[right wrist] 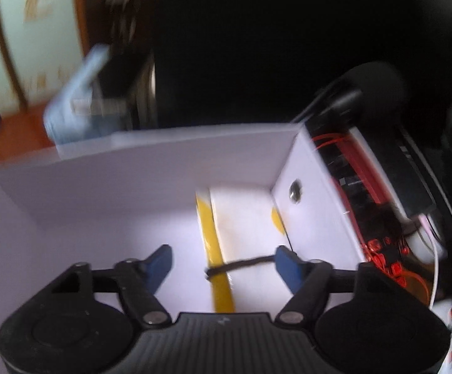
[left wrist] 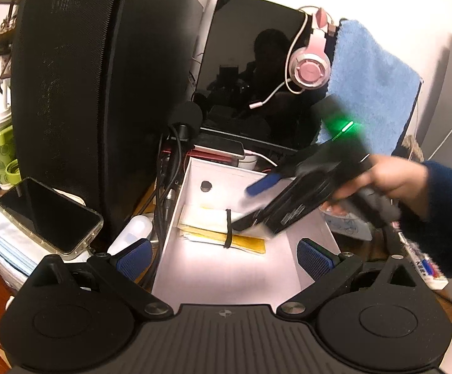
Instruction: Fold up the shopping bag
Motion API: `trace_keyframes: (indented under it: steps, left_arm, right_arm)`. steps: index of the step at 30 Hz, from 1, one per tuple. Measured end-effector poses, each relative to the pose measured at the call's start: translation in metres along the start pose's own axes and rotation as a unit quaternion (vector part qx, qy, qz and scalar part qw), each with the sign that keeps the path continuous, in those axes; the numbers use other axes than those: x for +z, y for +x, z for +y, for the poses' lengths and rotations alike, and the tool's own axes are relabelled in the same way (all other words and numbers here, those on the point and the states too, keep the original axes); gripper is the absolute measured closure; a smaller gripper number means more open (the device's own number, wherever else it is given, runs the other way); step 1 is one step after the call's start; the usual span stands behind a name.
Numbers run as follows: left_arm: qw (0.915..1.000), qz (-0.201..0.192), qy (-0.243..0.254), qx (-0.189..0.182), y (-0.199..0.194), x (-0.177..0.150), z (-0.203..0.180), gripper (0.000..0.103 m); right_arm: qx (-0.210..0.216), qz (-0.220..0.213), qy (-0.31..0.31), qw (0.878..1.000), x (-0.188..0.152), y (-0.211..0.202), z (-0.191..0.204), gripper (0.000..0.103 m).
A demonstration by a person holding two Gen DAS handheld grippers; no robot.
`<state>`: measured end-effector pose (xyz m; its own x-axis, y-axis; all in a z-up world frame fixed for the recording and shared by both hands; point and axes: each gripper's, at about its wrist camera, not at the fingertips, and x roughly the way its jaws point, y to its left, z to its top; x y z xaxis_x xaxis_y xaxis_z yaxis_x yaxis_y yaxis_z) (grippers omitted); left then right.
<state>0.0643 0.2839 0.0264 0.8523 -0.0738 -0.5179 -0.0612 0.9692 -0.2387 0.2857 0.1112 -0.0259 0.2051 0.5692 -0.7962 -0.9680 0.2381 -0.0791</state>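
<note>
A folded white and yellow shopping bag [left wrist: 207,229] [right wrist: 241,218] lies flat on the floor of a white box [left wrist: 194,187] [right wrist: 132,168], with a black band [left wrist: 228,229] [right wrist: 244,263] around it. My left gripper [left wrist: 224,257] is open at the box's near end, short of the bag, with nothing between its blue pads. A hand [left wrist: 394,180] holds my right gripper [left wrist: 250,202] [right wrist: 226,263] over the bag from the right, blurred. In the right wrist view it stands open just above the bag, and the band's end reaches its right fingertip [right wrist: 286,265].
A large black case [left wrist: 101,93] stands left of the box with a phone [left wrist: 48,215] leaning beside it. Behind are a microphone [left wrist: 185,118] with cables, a dark monitor [left wrist: 250,62], a pink headset [left wrist: 310,65] and a blue towel [left wrist: 369,87]. Red-lit electronics [right wrist: 381,243] sit beside the box.
</note>
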Motion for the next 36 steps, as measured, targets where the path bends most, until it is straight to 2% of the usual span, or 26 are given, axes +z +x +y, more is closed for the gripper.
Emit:
trace_keyframes:
  steps: [2, 4, 7, 8, 11, 13, 16, 22, 24, 26, 28, 31, 36]
  left_arm:
    - [0.9999, 0.006, -0.01, 0.003, 0.001, 0.002, -0.005, 0.003]
    - [0.9997, 0.01, -0.02, 0.003, 0.003, 0.004, -0.009, 0.004]
    - [0.9998, 0.004, -0.02, -0.003, 0.005, 0.004, -0.018, 0.004]
    - [0.9999, 0.0, -0.016, -0.005, 0.006, 0.003, -0.021, 0.004]
    - [0.9996, -0.019, -0.003, 0.021, 0.008, 0.0, -0.04, 0.004]
    - [0.9997, -0.016, 0.004, 0.015, 0.011, -0.001, -0.053, 0.004]
    - [0.9998, -0.015, 0.01, -0.002, 0.016, -0.003, -0.075, 0.004]
    - [0.9993, -0.01, 0.029, -0.023, 0.027, -0.012, -0.131, 0.004]
    - [0.9986, -0.003, 0.038, -0.036, 0.031, -0.017, -0.151, 0.004]
    - [0.9978, -0.003, 0.053, -0.04, 0.035, -0.025, -0.171, 0.004]
    - [0.9971, -0.003, 0.066, -0.039, 0.037, -0.034, -0.188, 0.004]
    - [0.9968, 0.0, 0.072, -0.036, 0.041, -0.046, -0.206, 0.003]
    - [0.9963, 0.006, 0.081, -0.026, 0.041, -0.063, -0.221, 0.003]
  right_arm:
    - [0.005, -0.044, 0.06, 0.997, 0.02, -0.021, -0.006, 0.011]
    - [-0.007, -0.082, 0.121, 0.989, 0.02, -0.041, -0.018, 0.007]
    - [-0.051, -0.118, 0.203, 0.971, 0.008, -0.057, -0.026, 0.005]
    - [-0.069, -0.117, 0.231, 0.963, 0.004, -0.062, -0.025, 0.004]
    - [-0.111, -0.077, 0.301, 0.944, -0.013, -0.086, -0.028, 0.004]
    - [-0.123, -0.07, 0.331, 0.933, -0.034, -0.1, -0.028, 0.004]
    - [-0.163, -0.09, 0.352, 0.918, -0.07, -0.118, -0.02, 0.004]
    - [-0.26, -0.125, 0.398, 0.871, -0.138, -0.152, 0.006, 0.004]
    - [-0.274, -0.131, 0.424, 0.853, -0.162, -0.157, 0.014, 0.004]
    - [-0.274, -0.133, 0.445, 0.842, -0.183, -0.163, 0.019, 0.004]
    - [-0.288, -0.125, 0.452, 0.835, -0.199, -0.168, 0.026, 0.004]
    - [-0.324, -0.107, 0.439, 0.831, -0.216, -0.173, 0.043, 0.004]
    - [-0.331, -0.1, 0.429, 0.835, -0.233, -0.178, 0.074, 0.004]
